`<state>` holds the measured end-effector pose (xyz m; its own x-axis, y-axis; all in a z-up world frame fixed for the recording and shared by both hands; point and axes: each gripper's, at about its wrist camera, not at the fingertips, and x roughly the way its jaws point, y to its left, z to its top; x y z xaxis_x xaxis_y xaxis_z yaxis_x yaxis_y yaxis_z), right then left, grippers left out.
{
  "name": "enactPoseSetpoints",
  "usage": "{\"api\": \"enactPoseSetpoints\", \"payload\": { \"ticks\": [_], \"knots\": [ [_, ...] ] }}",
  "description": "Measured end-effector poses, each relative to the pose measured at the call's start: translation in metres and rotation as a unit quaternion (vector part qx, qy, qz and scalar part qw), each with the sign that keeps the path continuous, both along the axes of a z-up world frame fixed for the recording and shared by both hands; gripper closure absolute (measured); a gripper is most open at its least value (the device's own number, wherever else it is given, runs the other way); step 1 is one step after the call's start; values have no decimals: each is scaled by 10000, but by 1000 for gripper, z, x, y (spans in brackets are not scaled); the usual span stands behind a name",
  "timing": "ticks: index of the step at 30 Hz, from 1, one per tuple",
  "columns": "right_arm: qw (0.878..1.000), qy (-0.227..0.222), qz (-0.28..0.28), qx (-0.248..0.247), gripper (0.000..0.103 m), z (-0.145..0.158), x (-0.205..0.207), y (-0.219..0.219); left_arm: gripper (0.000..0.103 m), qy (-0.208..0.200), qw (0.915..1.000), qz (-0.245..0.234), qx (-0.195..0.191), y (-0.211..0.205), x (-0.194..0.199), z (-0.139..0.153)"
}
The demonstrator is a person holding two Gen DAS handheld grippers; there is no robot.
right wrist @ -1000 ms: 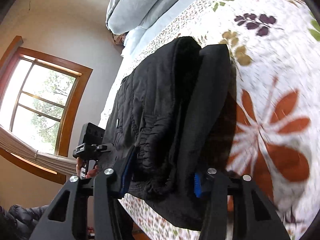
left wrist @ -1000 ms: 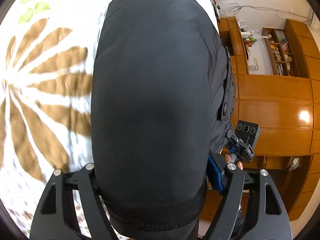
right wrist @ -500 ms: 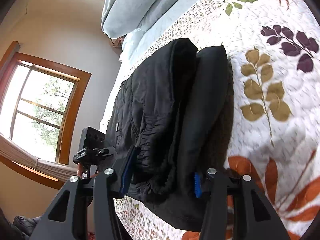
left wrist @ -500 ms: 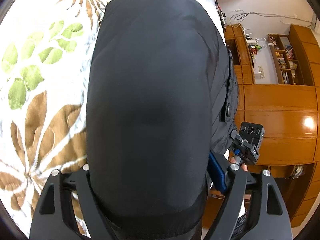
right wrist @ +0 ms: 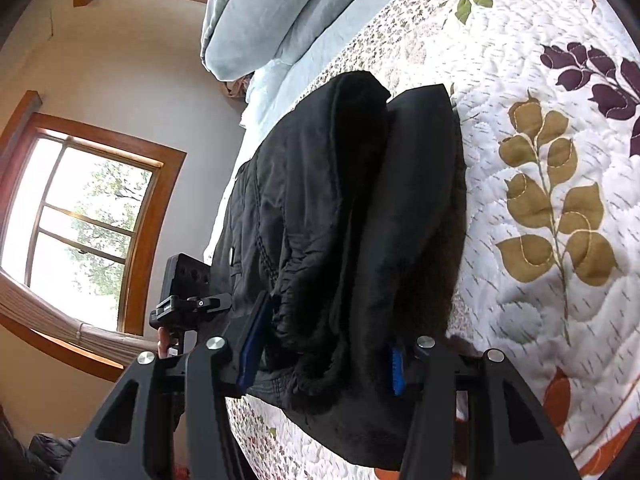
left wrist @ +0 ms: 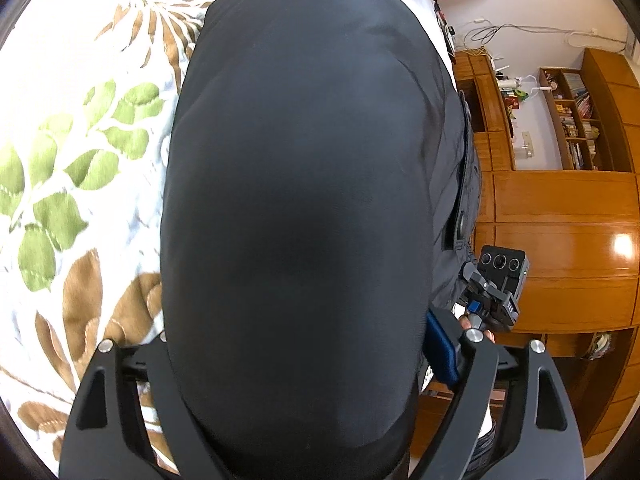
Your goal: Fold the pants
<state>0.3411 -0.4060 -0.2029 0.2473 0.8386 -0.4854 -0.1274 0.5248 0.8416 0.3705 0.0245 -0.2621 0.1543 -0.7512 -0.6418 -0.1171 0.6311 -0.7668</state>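
**Two grippers clamped on the black pants over the quilt**

Two grippers are in my views, and each has cloth between its fingers. My left gripper (left wrist: 294, 364) holds the black padded pants (left wrist: 304, 184) with a thick, smooth fold of dark fabric bulging up and filling the middle of its camera; its blue pad (left wrist: 440, 350) presses against the right side of that fold, so the jaws are set fairly wide around the bulk. My right gripper (right wrist: 320, 356) grips the gathered, crinkled waistband end of the same pants (right wrist: 340, 216), blue pads (right wrist: 251, 344) squeezing the bunched layers from both sides.

From the right wrist I see the pants stretched away from me across the white quilted bedspread with leaf prints (right wrist: 540, 200), doubled lengthwise with one smoother layer lying beside the wrinkled one. They run along the bed's left edge, toward the pale blue pillows (right wrist: 280, 12) at the head. Whether the near end touches the quilt I cannot tell.

In the left wrist view the bedspread (left wrist: 80, 140) shows to the left of the fabric, green and brown leaves blurred. The other hand-held unit appears past the cloth on the right, in front of the polished wooden cabinets (left wrist: 560, 220). A wood-framed window (right wrist: 80, 216) sits on the wall left of the bed.
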Motion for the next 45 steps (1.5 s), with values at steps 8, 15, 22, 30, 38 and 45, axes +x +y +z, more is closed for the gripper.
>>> {"api": "enactPoseSetpoints", "payload": {
  "ticks": [8,15,22,30,38,45],
  "knots": [
    [10000,39,4,37,50,-2,-3,-5,18,19,10000,-2,-24,3,-8,0],
    [9998,145,-82,103,44,-5,-6,-9,17,11,10000,8,-49,4,-11,3],
    [9996,231,-80,119,43,-6,-5,-12,17,28,10000,-2,-71,5,-12,3],
    [9991,321,-179,219,39,-10,-8,-21,17,20,10000,17,-45,7,-13,5],
    [9962,429,-597,477,30,-12,-25,-63,16,51,9998,179,67,24,-23,12],
    [9943,319,-1011,107,24,5,-63,-106,13,-128,9966,482,650,52,-49,36]
  ]
}}
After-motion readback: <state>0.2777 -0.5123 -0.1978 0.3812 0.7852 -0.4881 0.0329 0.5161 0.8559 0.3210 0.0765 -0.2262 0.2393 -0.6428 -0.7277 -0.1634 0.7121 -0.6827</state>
